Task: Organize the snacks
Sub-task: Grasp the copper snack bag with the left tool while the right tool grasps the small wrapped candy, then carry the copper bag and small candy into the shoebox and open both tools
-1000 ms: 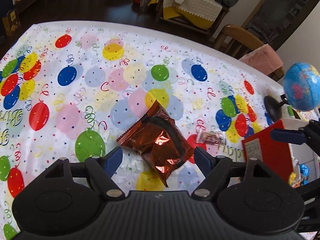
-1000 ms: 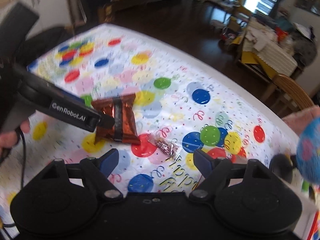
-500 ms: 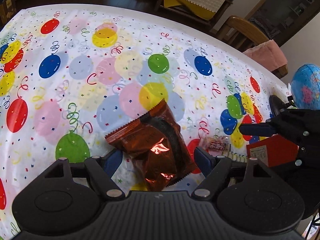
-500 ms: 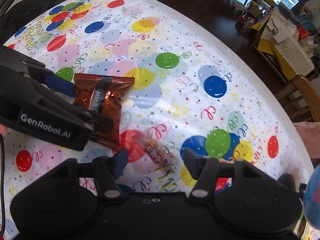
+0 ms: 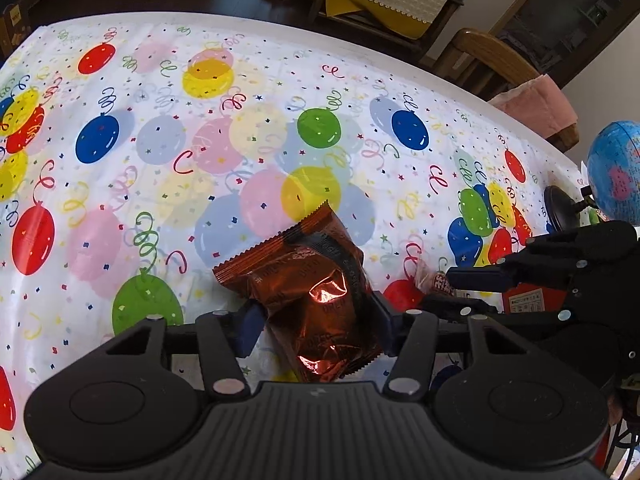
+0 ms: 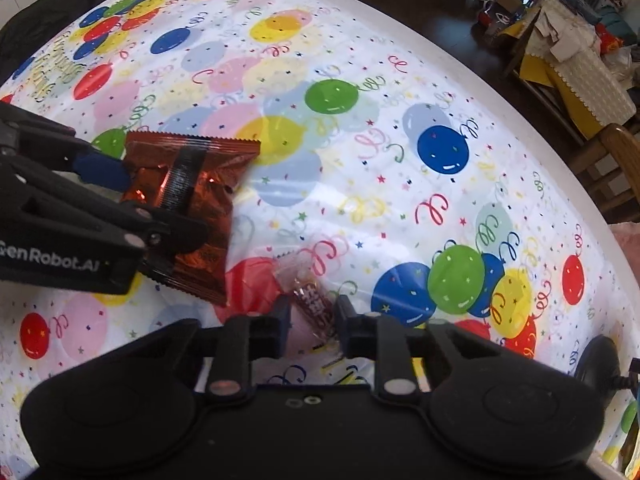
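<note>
An orange foil snack bag lies on the balloon-print tablecloth. My left gripper has closed on the bag's sides; the foil bulges between the blue pads. The bag also shows in the right wrist view, with the left gripper around it. A small clear-wrapped candy lies just right of the bag. My right gripper has its fingers pressed against both sides of the candy. In the left wrist view the candy peeks out beside the right gripper.
A red box stands at the table's right end, behind the right gripper. A blue globe on a black stand sits beyond it. A wooden chair with a pink cushion stands at the far table edge.
Both grippers have come down and closed: the left onto the orange bag, the right onto the small candy. Earlier both were open above the snacks.
</note>
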The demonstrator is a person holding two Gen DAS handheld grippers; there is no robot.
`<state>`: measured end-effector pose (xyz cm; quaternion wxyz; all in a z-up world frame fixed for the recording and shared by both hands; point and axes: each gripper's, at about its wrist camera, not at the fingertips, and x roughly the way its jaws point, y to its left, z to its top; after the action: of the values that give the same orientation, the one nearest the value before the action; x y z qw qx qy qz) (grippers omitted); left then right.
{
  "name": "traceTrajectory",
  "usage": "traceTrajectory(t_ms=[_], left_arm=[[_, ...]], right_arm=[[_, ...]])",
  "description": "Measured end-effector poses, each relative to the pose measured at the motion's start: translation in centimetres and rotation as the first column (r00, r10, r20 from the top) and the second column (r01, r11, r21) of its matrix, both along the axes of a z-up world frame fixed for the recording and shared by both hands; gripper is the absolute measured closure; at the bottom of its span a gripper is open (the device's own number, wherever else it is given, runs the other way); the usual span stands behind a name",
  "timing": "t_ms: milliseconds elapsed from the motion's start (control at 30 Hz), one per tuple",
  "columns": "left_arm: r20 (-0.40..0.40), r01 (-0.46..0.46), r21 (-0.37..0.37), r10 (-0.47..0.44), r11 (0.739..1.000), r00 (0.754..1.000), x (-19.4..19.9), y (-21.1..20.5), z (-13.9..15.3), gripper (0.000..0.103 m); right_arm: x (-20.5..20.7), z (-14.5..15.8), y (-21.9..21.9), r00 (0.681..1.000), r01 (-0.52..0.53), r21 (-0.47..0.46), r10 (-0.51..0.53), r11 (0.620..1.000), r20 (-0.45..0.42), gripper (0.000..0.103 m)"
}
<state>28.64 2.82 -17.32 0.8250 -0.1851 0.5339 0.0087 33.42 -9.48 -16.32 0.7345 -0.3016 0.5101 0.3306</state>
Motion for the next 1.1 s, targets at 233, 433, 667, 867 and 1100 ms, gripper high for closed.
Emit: traceTrajectory(t_ms=[233, 433, 667, 867, 1100], left_arm=[[0.027, 0.0, 0.011, -0.001, 1.0, 1.0, -0.5, 0.2, 0.4, 0.063], [0.029, -0.004, 0.026, 0.004, 1.0, 1.0, -1.4, 0.5, 0.7, 0.064], [0.024, -0.014, 0.034, 0.014, 0.999, 1.0, -3.5, 0.8, 1.6, 0.065], [0.043, -0.011, 0.037, 0.009, 0.999, 0.999, -5.5, 0.5, 3.3, 0.065], [0.095, 0.007, 0.033, -0.01, 0.999, 0.995, -7.9, -0.7, 6.5, 0.065]], right_arm=[[-0.6, 0.3, -0.2, 0.998, 0.056, 0.03, -0.057, 0.998, 0.025, 0.088], [-1.6, 1.5, -1.1, 0.99, 0.133, 0.091, -0.136, 0.987, 0.032, 0.089], [-3.6, 3.8, -2.6, 0.975, 0.21, 0.17, -0.219, 0.963, 0.038, 0.089], [-5.9, 6.0, -4.6, 0.955, 0.275, 0.228, -0.293, 0.934, 0.05, 0.089], [-8.7, 9.2, -7.6, 0.933, 0.322, 0.306, -0.355, 0.896, 0.059, 0.089]])
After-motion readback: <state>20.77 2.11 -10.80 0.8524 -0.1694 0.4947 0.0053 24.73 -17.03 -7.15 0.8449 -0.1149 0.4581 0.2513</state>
